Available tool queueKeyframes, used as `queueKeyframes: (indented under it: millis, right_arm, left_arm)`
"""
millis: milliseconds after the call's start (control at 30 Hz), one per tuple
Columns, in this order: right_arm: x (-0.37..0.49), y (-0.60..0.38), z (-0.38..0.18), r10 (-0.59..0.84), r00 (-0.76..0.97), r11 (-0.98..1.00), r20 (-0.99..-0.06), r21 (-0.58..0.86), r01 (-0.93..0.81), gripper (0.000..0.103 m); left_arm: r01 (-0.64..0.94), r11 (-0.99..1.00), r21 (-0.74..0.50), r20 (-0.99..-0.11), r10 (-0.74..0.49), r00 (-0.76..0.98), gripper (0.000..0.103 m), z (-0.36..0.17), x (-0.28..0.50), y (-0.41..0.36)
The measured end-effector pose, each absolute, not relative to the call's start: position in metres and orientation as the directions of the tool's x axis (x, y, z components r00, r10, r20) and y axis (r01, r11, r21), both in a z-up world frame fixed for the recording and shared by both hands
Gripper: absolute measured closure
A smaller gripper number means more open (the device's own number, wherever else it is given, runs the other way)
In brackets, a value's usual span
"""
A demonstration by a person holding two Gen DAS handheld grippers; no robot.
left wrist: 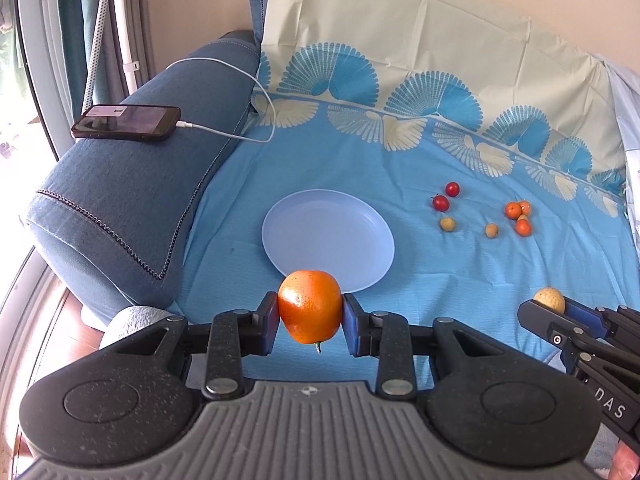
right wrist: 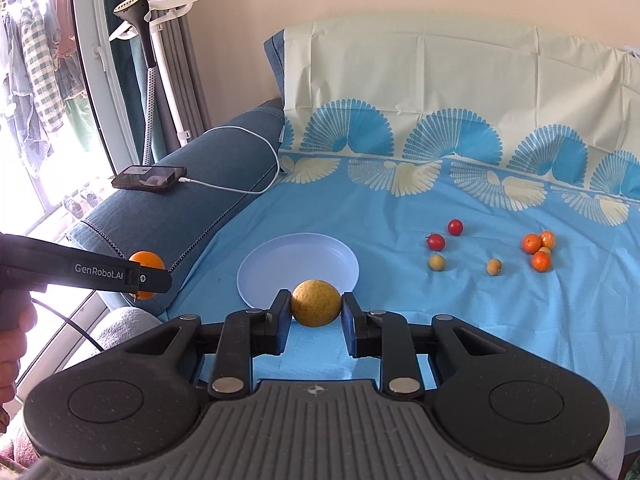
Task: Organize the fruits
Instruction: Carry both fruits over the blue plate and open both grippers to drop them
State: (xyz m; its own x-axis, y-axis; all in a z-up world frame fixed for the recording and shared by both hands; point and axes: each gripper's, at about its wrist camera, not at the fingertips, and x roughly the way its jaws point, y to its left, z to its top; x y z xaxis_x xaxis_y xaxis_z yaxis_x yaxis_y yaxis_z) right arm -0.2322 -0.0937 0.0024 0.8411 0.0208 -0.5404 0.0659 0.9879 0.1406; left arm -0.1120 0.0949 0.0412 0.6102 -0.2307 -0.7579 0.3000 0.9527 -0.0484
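Blue cloth (left wrist: 360,168) over sofa; left tool (left wrist: 310,314) grips orange (left wrist: 310,306), right tool (right wrist: 316,308) lemon (right wrist: 316,303).

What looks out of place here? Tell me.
A phone lies charging on the sofa arm, its white cable trailing onto the blue cloth; it is no part of the fruit sorting. The plate is empty. No fruit looks spilled or damaged.
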Motion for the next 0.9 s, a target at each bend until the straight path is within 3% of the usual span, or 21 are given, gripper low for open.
queueKeyframes:
  millis: [900]
  right_arm:
    - [-0.071, -0.112, -0.068, 0.051, 0.728, 0.985, -0.684, 0.154, 0.075, 0.075]
  left_arm:
    - [0.285, 0.959, 0.007, -0.849, -0.145, 0.508, 0.066, -0.039, 0.044, 0.053]
